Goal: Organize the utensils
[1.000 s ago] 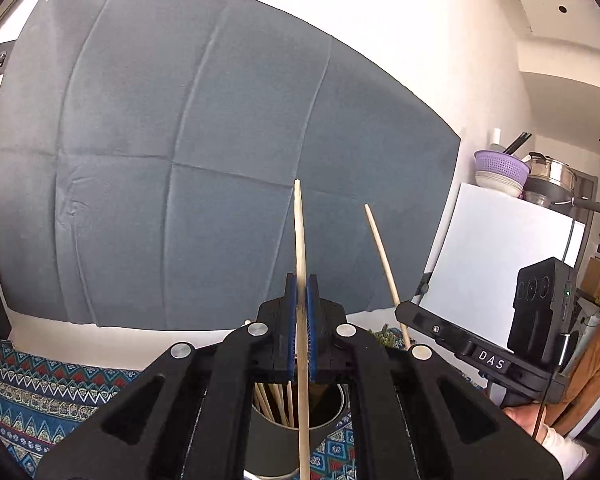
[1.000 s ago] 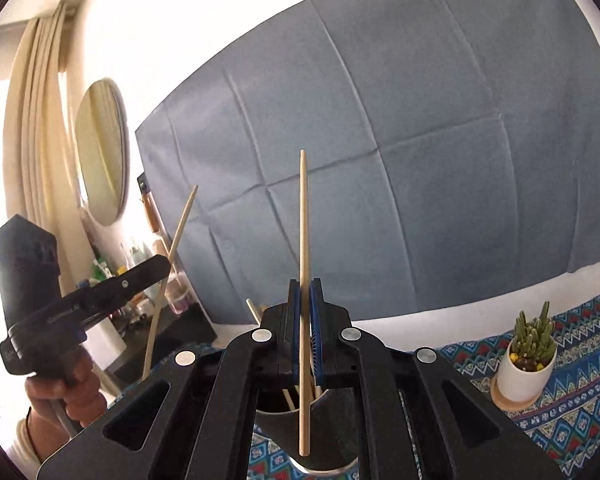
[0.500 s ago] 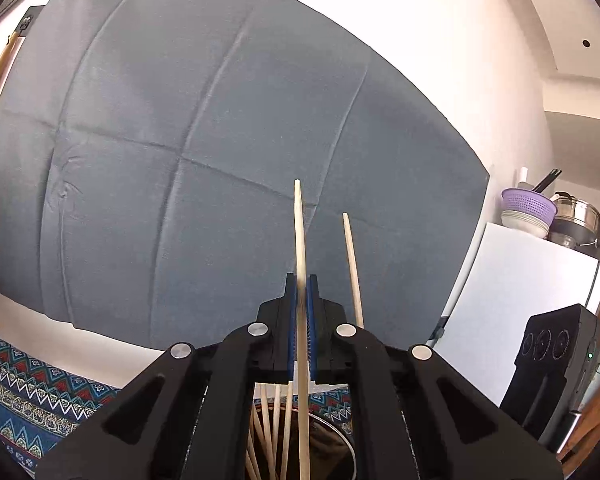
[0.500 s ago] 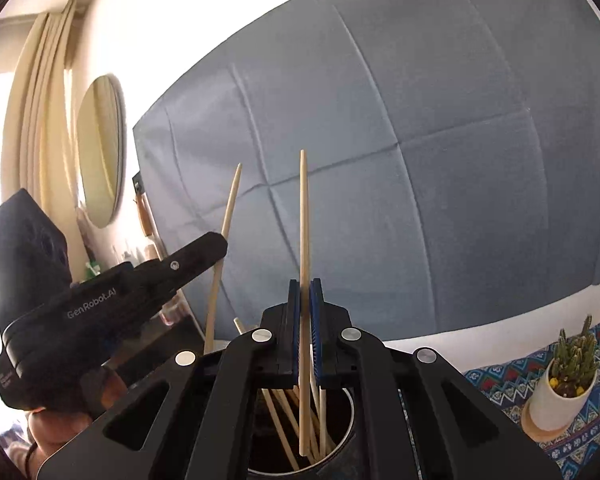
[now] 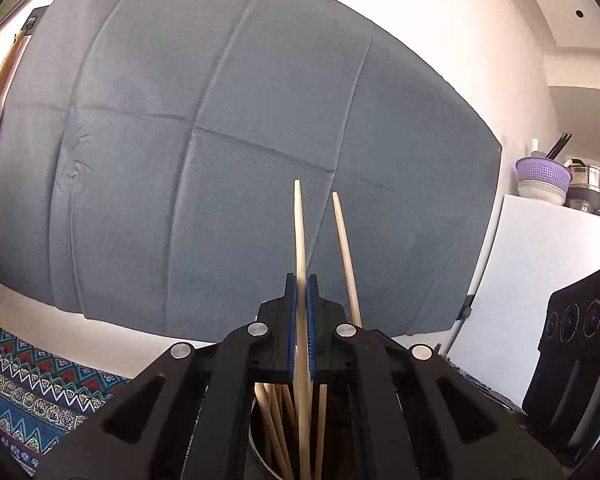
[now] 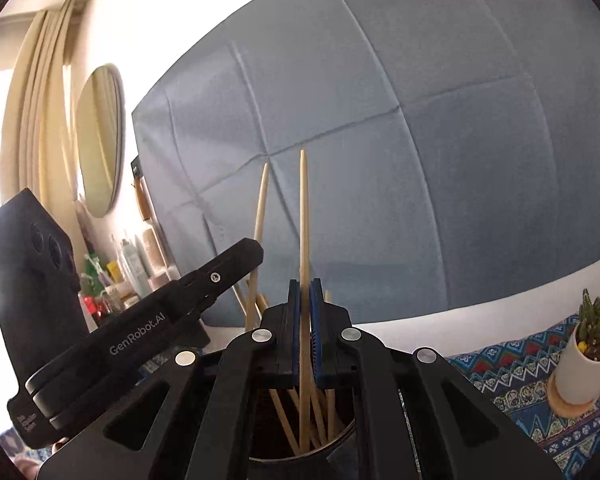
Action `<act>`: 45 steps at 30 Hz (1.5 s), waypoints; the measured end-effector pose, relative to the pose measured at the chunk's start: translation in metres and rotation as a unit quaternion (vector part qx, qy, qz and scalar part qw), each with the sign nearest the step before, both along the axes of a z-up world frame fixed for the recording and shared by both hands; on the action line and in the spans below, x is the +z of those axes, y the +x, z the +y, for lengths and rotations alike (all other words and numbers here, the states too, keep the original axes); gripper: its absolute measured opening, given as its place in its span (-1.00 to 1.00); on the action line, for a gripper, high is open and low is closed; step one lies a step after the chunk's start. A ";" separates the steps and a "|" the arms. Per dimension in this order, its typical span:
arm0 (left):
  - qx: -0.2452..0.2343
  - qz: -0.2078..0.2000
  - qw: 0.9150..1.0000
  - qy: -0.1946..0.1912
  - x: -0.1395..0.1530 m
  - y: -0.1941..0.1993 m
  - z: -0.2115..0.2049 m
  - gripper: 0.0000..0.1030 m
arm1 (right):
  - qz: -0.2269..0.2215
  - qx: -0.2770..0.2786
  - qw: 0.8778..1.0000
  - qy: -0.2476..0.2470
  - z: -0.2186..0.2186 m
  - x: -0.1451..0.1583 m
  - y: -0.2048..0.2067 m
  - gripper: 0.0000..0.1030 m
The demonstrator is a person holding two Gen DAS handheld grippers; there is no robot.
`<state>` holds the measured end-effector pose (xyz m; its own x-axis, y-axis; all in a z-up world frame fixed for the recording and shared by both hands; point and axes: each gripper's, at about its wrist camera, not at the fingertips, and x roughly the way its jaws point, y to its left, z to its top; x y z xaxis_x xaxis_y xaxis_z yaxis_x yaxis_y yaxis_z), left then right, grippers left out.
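My left gripper stands over a round metal holder with several wooden chopsticks in it. A blurred wooden chopstick stands upright between its blue pads with a thin gap on each side. My right gripper is over the same holder. Its pads stand slightly apart around an upright chopstick whose lower end is in the holder. The other chopstick and the left gripper body show in the right wrist view.
A patterned blue tablecloth covers the table. A small cactus in a white pot stands at the right on a wooden coaster. A grey-blue cloth hangs on the wall behind. A white cabinet with a purple basket is at far right.
Both grippers came lower and closer over the holder. The pads of both have parted a little, and both chopsticks have slid down into the holder.
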<state>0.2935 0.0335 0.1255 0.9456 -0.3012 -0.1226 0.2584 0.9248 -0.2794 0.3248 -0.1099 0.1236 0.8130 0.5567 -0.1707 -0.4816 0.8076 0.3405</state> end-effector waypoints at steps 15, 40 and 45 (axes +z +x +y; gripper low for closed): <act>-0.005 0.013 0.999 0.051 -0.022 -0.025 -0.008 -0.91 | 0.009 0.015 0.998 -0.058 0.002 -0.010 -0.025 -0.90; 0.033 0.025 0.998 0.043 -0.017 -0.076 0.020 0.47 | 0.003 -0.030 0.995 -0.099 -0.015 -0.006 -0.071 0.07; 0.034 0.042 0.998 0.036 -0.022 -0.093 0.025 0.89 | 0.005 -0.044 0.995 -0.088 -0.026 -0.006 -0.085 0.59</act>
<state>0.2000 0.0584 0.1031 0.9493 -0.2238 -0.2208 0.1725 0.9579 -0.2295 0.2403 -0.1360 0.1174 0.8552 0.4434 -0.2683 -0.4030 0.8945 0.1937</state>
